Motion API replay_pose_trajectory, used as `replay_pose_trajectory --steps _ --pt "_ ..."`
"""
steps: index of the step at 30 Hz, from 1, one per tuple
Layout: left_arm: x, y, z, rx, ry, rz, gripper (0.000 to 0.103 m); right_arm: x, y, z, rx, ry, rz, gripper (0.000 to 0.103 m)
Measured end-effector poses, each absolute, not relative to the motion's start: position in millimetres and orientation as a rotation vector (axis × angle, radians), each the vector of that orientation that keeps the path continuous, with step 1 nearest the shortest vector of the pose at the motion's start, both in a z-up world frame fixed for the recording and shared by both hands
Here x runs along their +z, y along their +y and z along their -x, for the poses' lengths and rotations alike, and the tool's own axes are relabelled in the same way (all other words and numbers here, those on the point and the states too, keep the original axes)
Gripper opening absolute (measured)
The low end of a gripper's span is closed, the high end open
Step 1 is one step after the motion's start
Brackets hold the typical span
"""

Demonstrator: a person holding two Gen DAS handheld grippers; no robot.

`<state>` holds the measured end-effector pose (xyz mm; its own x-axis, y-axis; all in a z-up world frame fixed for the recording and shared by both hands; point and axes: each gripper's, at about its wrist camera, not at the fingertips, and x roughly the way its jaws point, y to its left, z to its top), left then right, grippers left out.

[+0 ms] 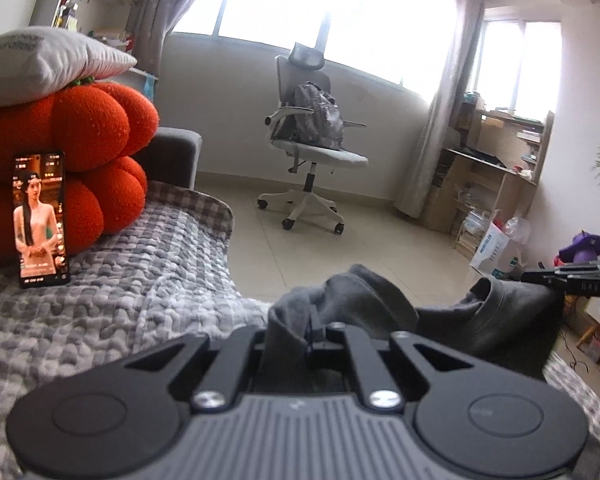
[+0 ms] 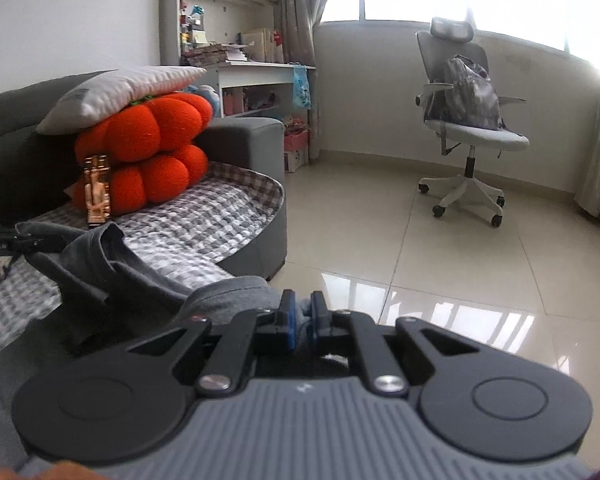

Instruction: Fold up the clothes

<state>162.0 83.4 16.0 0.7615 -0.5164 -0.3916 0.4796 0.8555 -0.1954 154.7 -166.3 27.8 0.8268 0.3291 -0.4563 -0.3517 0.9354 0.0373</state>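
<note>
A dark grey garment (image 1: 380, 304) hangs stretched between my two grippers above the checked bed cover (image 1: 132, 280). My left gripper (image 1: 314, 330) is shut on one bunched edge of it. My right gripper (image 2: 300, 314), with blue pads, is shut on the other edge of the garment (image 2: 112, 256). In the left wrist view the right gripper (image 1: 572, 276) shows at the right edge, holding the cloth near its collar. In the right wrist view the left gripper (image 2: 4, 240) shows at the left edge.
A phone (image 1: 42, 216) leans on orange tomato cushions (image 1: 96, 152) under a white pillow (image 1: 40, 64). An office chair (image 1: 312, 140) with a backpack stands on the tiled floor. A wooden desk (image 1: 496, 176) with boxes stands at the right. Bookshelves (image 2: 236, 20) stand behind the sofa.
</note>
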Motion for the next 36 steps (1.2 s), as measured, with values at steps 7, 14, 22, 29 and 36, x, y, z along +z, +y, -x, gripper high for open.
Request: replay_pose_trajectory --steps 7,14,22,29,36 --pt "4 101 -113 -0.573 0.444 0.067 0.006 20 -168 -106 0.392 0.456 0.066 0.008" --pt "-25 109 -79 -0.599 0.501 0.033 0.006 -14 -174 -78 0.411 0.494 0.038 0.009" --pt "-42 113 -70 -0.618 0.545 0.017 0.007 -51 -177 -66 0.404 0.544 -0.002 0.010" --pt "-27 116 -64 -0.695 0.528 0.030 0.045 -38 -179 -54 0.448 0.511 -0.011 0.048" --pt "-6 102 -67 -0.784 0.503 -0.005 0.059 -25 -167 -55 0.510 0.484 0.021 0.050"
